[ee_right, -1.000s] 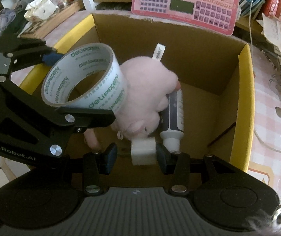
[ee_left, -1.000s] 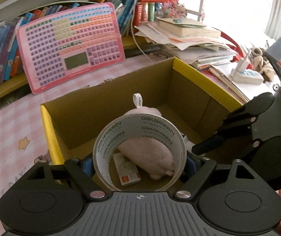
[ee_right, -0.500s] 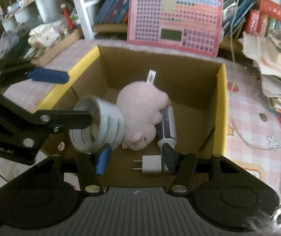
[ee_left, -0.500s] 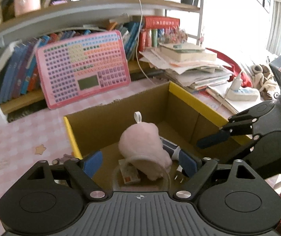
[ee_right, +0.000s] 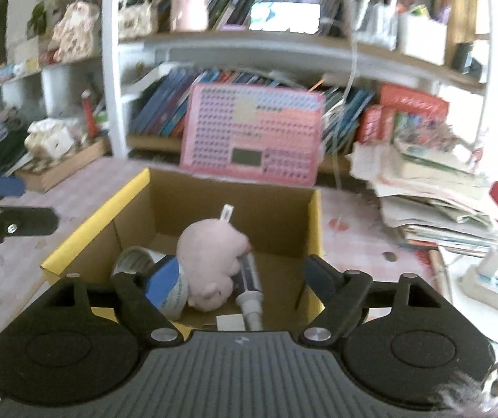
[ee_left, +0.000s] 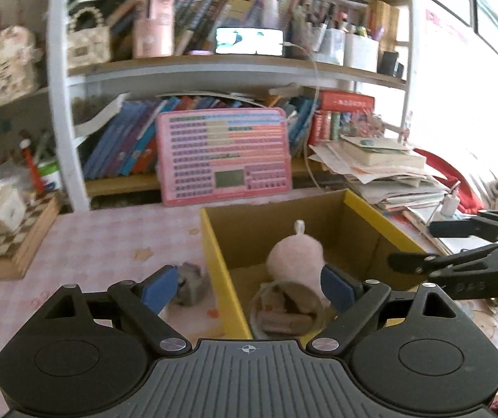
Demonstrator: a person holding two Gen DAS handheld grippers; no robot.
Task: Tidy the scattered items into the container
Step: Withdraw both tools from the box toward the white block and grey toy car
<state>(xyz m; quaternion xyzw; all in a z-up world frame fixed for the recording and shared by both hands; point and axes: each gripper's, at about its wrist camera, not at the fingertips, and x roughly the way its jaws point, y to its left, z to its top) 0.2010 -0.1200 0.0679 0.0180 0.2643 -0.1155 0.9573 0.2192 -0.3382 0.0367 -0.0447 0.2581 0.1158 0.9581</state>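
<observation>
Tape roll [ee_left: 285,308], pink plush [ee_right: 210,259], tube [ee_right: 249,285] and white plug [ee_right: 230,322] already in the box [ee_left: 214,244]; both grippers just opened wide, empty; grey lump [ee_left: 189,284] left outside.

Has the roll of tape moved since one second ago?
Yes. The roll of tape was between the left tongs above the cardboard box; now it lies on the box floor beside the pink plush.

I'm seeing my right gripper [ee_right: 245,278] with its jaws just having been opening, nothing between them, hanging over the near edge of the cardboard box [ee_right: 315,223]. Inside are lying a pink plush toy [ee_right: 210,247], a tape roll [ee_right: 137,261] toward the left wall, a pen-like tube [ee_right: 249,278] and a white charger [ee_right: 230,322] at the near wall.
</observation>
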